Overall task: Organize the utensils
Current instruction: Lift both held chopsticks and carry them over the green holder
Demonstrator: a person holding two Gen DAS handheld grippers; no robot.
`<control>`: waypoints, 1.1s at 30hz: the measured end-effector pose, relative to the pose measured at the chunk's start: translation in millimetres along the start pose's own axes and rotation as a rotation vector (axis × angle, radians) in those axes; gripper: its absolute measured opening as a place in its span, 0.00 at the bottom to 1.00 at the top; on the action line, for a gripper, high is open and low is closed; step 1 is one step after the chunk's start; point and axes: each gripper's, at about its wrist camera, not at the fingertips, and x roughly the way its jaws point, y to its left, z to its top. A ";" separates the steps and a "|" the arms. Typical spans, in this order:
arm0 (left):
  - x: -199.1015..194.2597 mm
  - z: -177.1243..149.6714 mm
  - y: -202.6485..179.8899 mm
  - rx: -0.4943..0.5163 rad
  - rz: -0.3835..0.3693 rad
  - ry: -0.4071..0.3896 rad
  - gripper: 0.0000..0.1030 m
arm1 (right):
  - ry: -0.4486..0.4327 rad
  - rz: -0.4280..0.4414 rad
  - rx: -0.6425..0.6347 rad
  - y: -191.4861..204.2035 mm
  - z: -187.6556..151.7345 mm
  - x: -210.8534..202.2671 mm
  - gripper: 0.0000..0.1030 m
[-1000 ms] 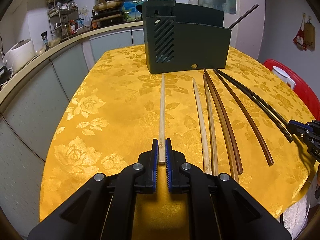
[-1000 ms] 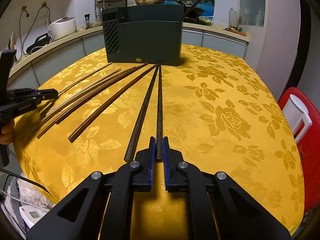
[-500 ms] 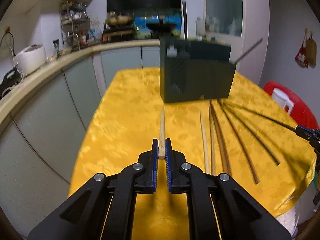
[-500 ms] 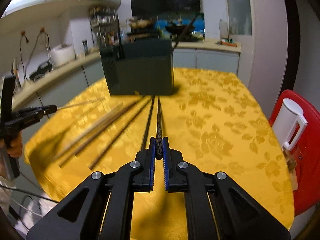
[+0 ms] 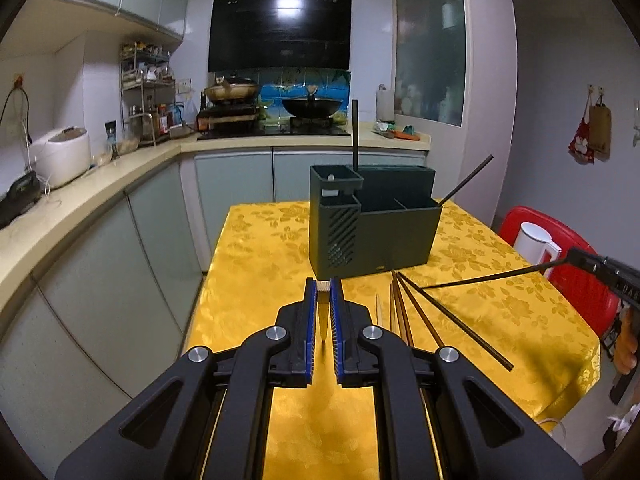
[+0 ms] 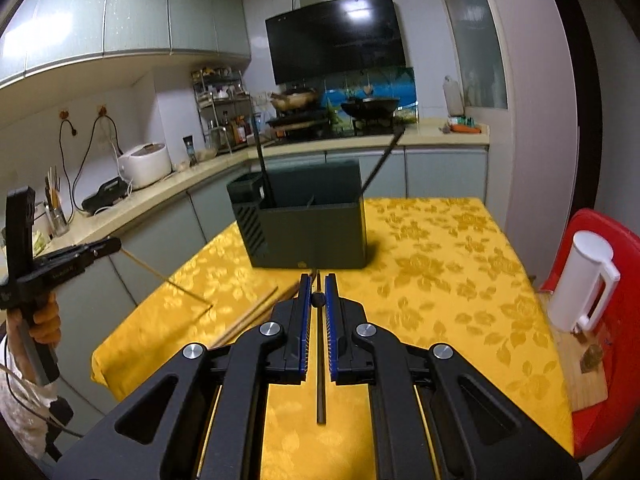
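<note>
Chopsticks are each pinched at one end so they hang clear of the table: the left gripper has its fingers closed on a pale wooden chopstick, the right gripper on a black chopstick. That end grip likely suits dropping them tip-first into the dark green holder near the table's far edge, where two dark sticks already stand. Five more chopsticks lie on the yellow tablecloth in front of the holder.

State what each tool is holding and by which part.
Left tool grips a light bamboo chopstick at one end. Right tool grips a black chopstick near one end, a stub poking past the pads; its far end is hidden.
</note>
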 end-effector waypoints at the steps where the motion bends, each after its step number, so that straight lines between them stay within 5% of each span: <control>1: 1.5 3.2 -0.6 0.003 0.002 -0.001 0.06 | -0.005 -0.004 -0.001 -0.2 3.2 0.0 0.07; 16: 9.1 77.2 -15.6 0.060 0.013 -0.058 0.06 | -0.048 0.003 0.031 -10.9 85.0 10.7 0.07; 33: 51.6 178.6 -77.4 0.086 -0.082 -0.123 0.06 | -0.167 -0.065 -0.043 -6.3 191.0 43.0 0.07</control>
